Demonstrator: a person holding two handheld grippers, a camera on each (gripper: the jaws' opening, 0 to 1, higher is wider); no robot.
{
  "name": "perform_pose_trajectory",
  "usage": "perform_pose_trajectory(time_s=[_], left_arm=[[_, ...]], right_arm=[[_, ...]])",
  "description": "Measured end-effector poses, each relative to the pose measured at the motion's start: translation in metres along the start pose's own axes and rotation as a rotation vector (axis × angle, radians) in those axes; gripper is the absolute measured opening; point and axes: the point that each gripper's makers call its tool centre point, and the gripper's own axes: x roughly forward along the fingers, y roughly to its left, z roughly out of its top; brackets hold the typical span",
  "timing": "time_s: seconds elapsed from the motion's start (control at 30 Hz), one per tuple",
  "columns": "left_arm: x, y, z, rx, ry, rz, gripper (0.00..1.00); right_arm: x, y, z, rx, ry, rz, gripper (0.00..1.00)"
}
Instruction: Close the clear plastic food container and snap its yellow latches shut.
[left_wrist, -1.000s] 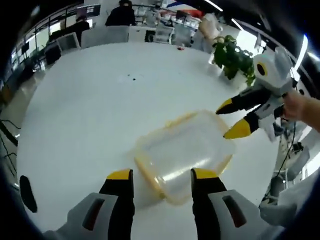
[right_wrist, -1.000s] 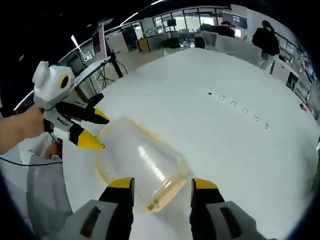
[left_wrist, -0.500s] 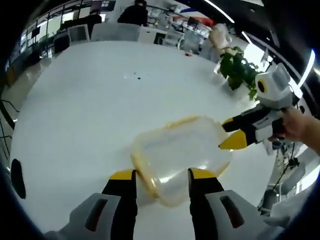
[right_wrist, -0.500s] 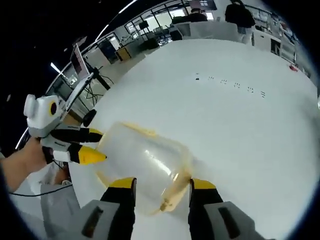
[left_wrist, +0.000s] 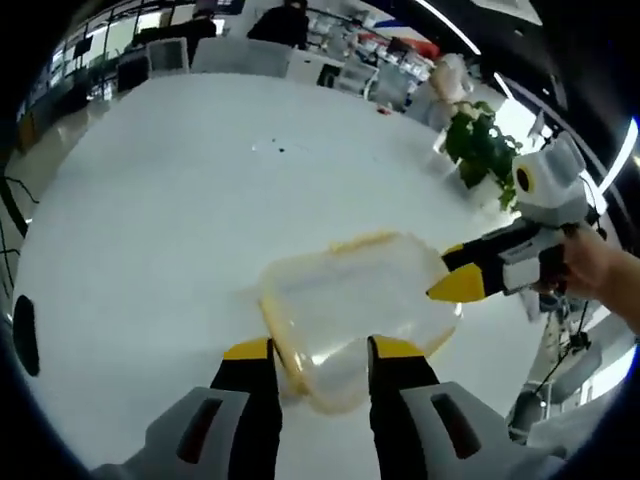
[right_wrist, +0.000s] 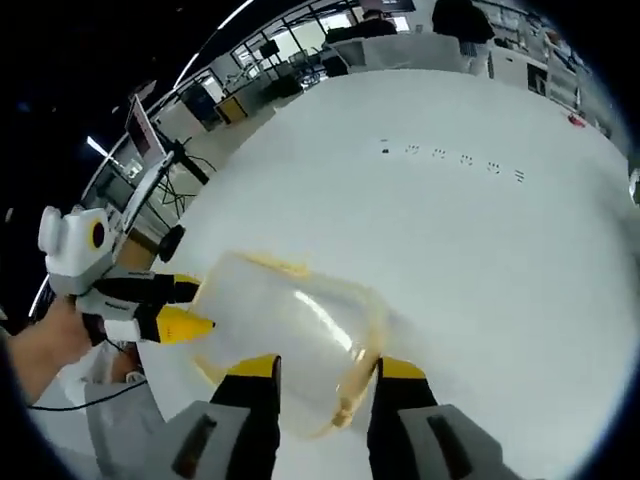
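A clear plastic food container (left_wrist: 350, 305) with yellow edging lies lid-up on the white table (left_wrist: 150, 220). In the left gripper view its near end sits between my left gripper's (left_wrist: 320, 350) parted jaws. My right gripper (left_wrist: 452, 270) comes in from the right, its yellow fingertips slightly apart at the container's far end. In the right gripper view the same container (right_wrist: 290, 325) has its near end between my right gripper's (right_wrist: 325, 370) jaws. There my left gripper (right_wrist: 195, 308) reaches in from the left to the opposite end. A yellow latch (right_wrist: 355, 395) shows by my right jaws.
A potted plant (left_wrist: 480, 145) stands at the table's far right edge. Chairs and a person (left_wrist: 280, 20) are beyond the far edge. Small dark marks (right_wrist: 450, 158) dot the tabletop. A hand (left_wrist: 600, 270) holds the right gripper; desks and stands (right_wrist: 150, 140) sit behind the left one.
Both grippers have moved in closer over the container's two ends, and each pair of jaws has narrowed a little. The container has stayed in place.
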Motion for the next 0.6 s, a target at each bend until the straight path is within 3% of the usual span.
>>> perform_pose_trajectory(time_s=[0.6], left_arm=[[-0.0005,-0.0003,0.0031,0.030,-0.011,-0.015,0.34]], right_arm=[[-0.0034,-0.0051,0.0023,0.010,-0.038,-0.045,0.33]])
